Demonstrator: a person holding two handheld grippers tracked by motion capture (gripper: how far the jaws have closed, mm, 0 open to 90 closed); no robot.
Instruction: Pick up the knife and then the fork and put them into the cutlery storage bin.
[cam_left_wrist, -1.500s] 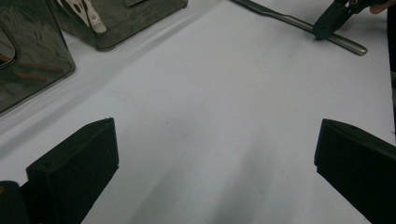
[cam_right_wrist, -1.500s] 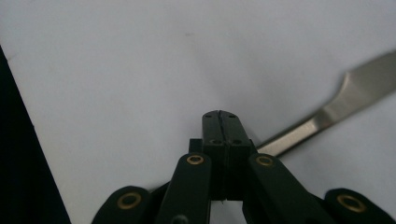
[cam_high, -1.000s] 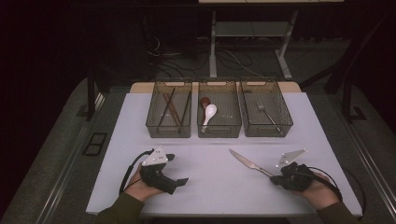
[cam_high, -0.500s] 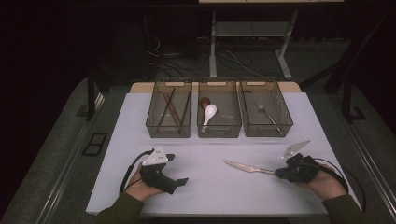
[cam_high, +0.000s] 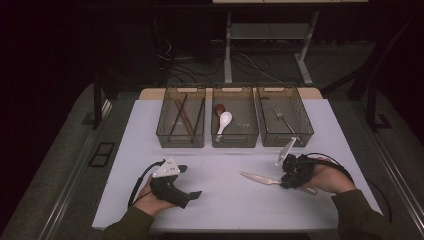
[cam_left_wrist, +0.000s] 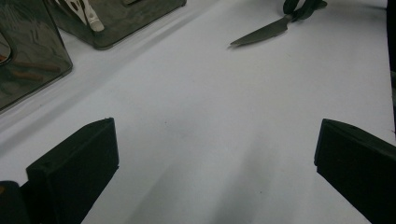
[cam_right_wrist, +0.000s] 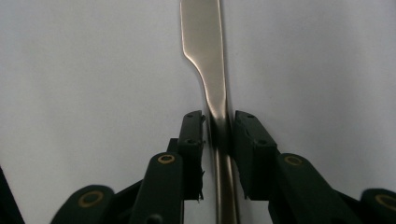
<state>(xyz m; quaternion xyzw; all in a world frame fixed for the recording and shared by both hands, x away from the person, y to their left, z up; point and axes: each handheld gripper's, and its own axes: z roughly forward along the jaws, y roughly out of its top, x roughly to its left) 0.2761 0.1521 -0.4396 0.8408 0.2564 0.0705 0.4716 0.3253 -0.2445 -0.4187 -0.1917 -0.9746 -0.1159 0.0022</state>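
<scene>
Silver table knife (cam_high: 265, 179) lying flat on the white surface (cam_high: 220, 200), near the front right, blade pointing left across the surface toward the person's other hand. Right gripper (cam_high: 289, 175) is right over its handle, and in the right gripper view the slim metal knife (cam_right_wrist: 215, 112) runs straight up between the two black jaws. Those jaws have just been opening; there is a thin gap showing on the left side of the handle, while the right side is too close to call, so the grip reads as released with the knife still lying between the pads. The handle end passes under the right hand (cam_high: 325, 177) in the high view.

Over on the left, the left gripper (cam_high: 192, 187) rests low on the surface at the front, held in the left hand (cam_high: 150, 197), jaws spread wide with nothing between them (the left gripper view shows bare white surface between the two black pads, and the knife well off at the far edge).

At the back stand three smoky see-through plastic bins in a row. The left bin (cam_high: 165, 135) holds dark brown chopsticks (cam_high: 182, 117), the middle bin (cam_high: 250, 137) holds a white ceramic spoon (cam_high: 223, 121) beside a brown spoon (cam_high: 219, 108), and the right bin (cam_high: 305, 132) holds a metal fork (cam_high: 284, 120). All three are well apart from the knife.
</scene>
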